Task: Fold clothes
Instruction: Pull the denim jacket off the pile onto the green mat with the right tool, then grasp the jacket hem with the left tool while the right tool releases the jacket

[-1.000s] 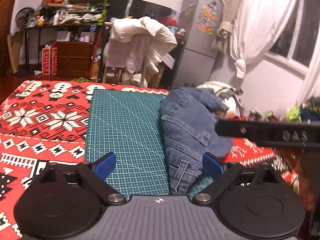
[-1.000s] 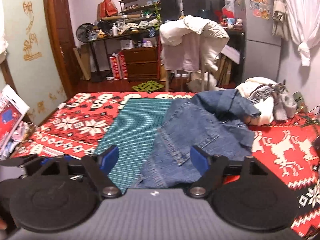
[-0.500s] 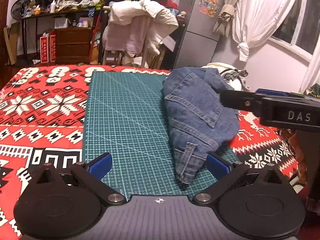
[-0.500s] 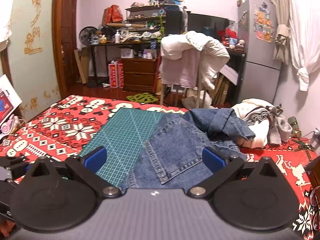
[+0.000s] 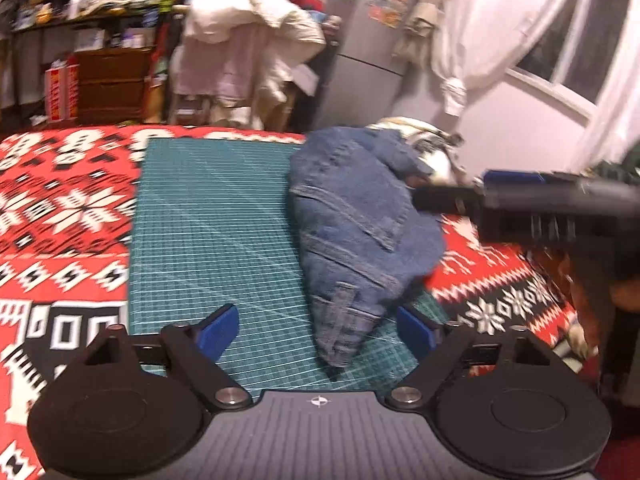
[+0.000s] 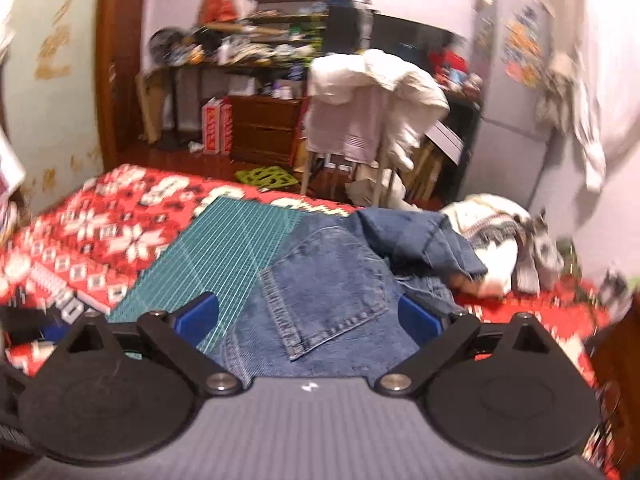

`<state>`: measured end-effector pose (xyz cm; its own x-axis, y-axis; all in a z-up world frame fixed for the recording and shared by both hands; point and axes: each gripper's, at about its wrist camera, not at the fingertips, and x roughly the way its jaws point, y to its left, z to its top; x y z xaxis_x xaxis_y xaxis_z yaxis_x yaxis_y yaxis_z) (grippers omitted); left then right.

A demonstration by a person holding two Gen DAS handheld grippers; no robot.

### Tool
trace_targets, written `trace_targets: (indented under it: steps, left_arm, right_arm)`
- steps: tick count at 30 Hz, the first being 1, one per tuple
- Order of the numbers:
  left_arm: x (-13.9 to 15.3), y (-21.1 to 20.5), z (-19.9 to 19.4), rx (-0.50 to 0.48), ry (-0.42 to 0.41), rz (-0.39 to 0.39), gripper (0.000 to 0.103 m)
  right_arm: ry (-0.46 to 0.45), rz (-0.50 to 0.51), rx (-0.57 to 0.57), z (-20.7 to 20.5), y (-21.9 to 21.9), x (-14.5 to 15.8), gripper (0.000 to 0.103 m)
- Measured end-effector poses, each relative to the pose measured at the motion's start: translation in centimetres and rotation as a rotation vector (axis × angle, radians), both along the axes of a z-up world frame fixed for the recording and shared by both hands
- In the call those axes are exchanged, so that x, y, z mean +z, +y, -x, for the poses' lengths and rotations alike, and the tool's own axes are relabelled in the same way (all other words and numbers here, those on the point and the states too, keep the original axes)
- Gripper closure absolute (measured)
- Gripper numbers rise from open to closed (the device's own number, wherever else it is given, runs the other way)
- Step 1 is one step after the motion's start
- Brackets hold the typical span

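Note:
Crumpled blue jeans lie on the right part of a green cutting mat, half spilling onto the red patterned cloth. My left gripper is open above the mat's near edge, and the jeans' waistband end lies between its blue pads. The right gripper reaches in from the right at the jeans' far side. In the right wrist view the jeans show a back pocket, and my right gripper stands open over them, holding nothing.
A heap of white and grey clothes lies beyond the jeans on the red patterned cloth. Behind the bed stand a chair draped with white laundry, cluttered shelves, a drawer unit and a fridge.
Both grippers have pulled back and risen from the jeans, staying open. The right gripper has swung a little to the right; the views are blurred with motion. The jeans lie where they were.

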<state>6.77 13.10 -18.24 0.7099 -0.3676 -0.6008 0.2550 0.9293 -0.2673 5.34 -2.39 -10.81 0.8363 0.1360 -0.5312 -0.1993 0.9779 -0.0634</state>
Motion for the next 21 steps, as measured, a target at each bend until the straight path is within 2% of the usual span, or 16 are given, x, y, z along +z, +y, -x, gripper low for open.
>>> trace_targets:
  steps: [5, 9, 11, 13, 15, 17, 21]
  left_arm:
    - [-1.1, -2.4, -1.3, -0.067, 0.005, -0.055, 0.035]
    - [-2.2, -4.2, -2.6, -0.098, 0.02, -0.092, 0.043]
    - [-2.7, -4.9, -3.2, -0.099, 0.032, -0.103, 0.052]
    - [-3.0, -5.2, -3.8, -0.079, 0.026, -0.118, 0.06]
    - [-3.2, -5.0, -4.3, -0.06, 0.027, -0.122, 0.063]
    - [-3.2, -4.8, -4.5, -0.031, 0.024, -0.134, 0.074]
    - [-2.8, -3.4, -4.6, 0.07, -0.004, -0.145, 0.085]
  right_arm:
    - [0.011, -0.133, -0.106, -0.3, -3.1, 0.3, 0.006]
    - [0.026, -0.185, -0.149, -0.5, -4.5, -0.1, 0.006]
    - [0.029, -0.193, -0.157, -0.6, -4.7, -0.2, 0.006]
    - [0.035, -0.193, -0.159, -0.8, -4.8, -0.5, 0.006]
    - [0.042, -0.19, -0.161, -0.8, -4.6, -0.7, 0.006]
    - [0.051, -0.185, -0.161, -1.0, -4.4, -0.9, 0.006]
    - [0.063, -0.173, -0.158, -1.3, -4.0, -1.3, 0.006]
